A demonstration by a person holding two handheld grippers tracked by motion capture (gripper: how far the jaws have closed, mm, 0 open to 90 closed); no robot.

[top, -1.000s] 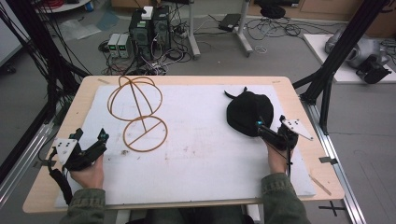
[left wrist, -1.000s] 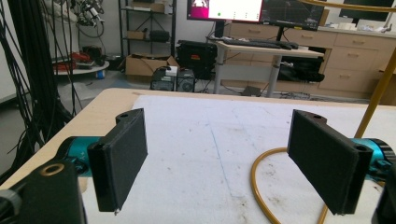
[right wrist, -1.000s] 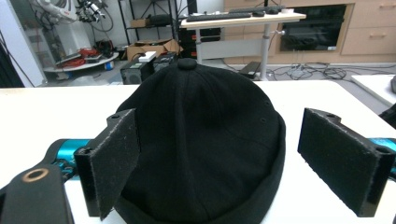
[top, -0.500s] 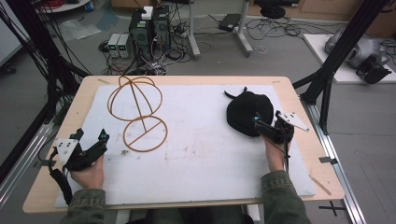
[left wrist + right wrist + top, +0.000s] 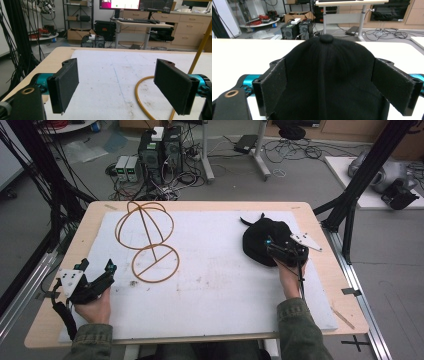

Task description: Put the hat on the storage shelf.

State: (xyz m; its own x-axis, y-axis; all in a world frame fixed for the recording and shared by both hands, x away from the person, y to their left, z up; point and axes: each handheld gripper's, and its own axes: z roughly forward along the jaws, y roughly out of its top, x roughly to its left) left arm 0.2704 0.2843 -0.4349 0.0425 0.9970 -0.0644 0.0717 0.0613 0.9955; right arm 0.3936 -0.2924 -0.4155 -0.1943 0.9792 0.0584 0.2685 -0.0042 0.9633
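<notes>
So far little is done: the black cap (image 5: 263,240) lies at the right of the counter (image 5: 210,206), away from the wire stand (image 5: 148,242) at the left. The right tongs (image 5: 272,251) are wide open around the cap, not squeezing yet. The left tongs (image 5: 102,272) are open and empty at the lower left, by the stand's ring.

The scene is lit evenly from overhead, with soft, faint shadows cast on the white mat (image 5: 220,270). The high view is rendered slightly soft. In the right gripper view, the black cap (image 5: 329,82) is shown dark (little texture is resolved); nearby jaws are mildly blurred.
</notes>
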